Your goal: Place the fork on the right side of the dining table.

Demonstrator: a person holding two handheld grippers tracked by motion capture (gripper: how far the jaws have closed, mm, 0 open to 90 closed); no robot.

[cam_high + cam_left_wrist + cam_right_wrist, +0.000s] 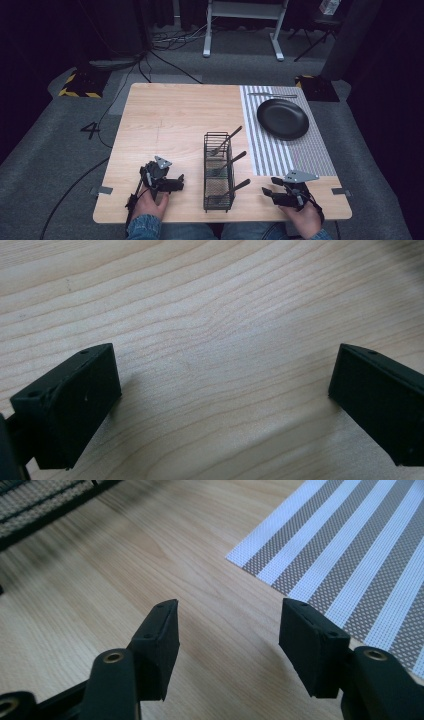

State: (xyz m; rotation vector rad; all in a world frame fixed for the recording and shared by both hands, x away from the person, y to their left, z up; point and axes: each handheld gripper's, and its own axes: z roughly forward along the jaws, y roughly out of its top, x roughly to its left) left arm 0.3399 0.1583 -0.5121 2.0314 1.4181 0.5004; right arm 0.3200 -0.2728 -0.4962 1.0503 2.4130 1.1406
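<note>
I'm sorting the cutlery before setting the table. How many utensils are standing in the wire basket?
3. One in the far section, one in the middle, one in the near section of the basket. Another utensil lies beyond the plate, outside the basket.

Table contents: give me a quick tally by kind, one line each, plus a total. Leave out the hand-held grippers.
Plate: 1, black, on the mat
Striped mat: 1
Wire basket: 1
Utensils standing in the basket: 3
Utensil lying beyond the plate: 1; its kind is too small to tell
Total: 7
</note>
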